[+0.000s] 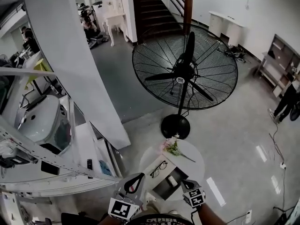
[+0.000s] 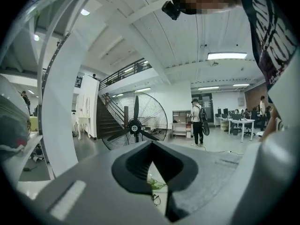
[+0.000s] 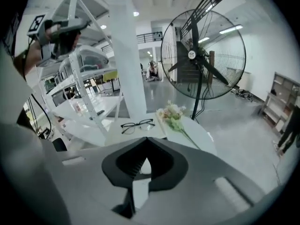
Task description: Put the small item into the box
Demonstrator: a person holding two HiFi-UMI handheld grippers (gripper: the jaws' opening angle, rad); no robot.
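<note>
I'm holding both tongs low over the round table (image 1: 196, 165), and both are empty. The left tongs (image 2: 152, 143) are showing their tips pressed together, with only the tabletop visible through the hollow behind them. The right tongs (image 3: 149, 139) are closed at the tips as well. Through the hollow behind those tips I'm seeing a small pale item (image 3: 142, 167), and I'm reading it as lying underneath, not gripped. From the head view it's sitting in the dark tray of the open box (image 1: 164, 188), just beside the right tongs (image 1: 186, 185), with the left tongs (image 1: 135, 181) over the table's near-left edge. If that small pale item (image 1: 174, 182) is the thing meant, it's looking like it's in the box already. The glasses (image 1: 158, 169) are resting on the box's pale flap and the flowers (image 1: 171, 146) are lying beyond them, so I'm not certain which thing is intended. As for handling, I'm judging the pale piece to be very light, rounded and probably smooth, so it's likely to roll or pop out of a hard pinch. I can't tell what it's made of. If I'm picking it up, I'm taking it across its middle with a gentle squeeze. The glasses would be the fragile ones, so I'd be taking them by the bridge, never the lenses.
</note>
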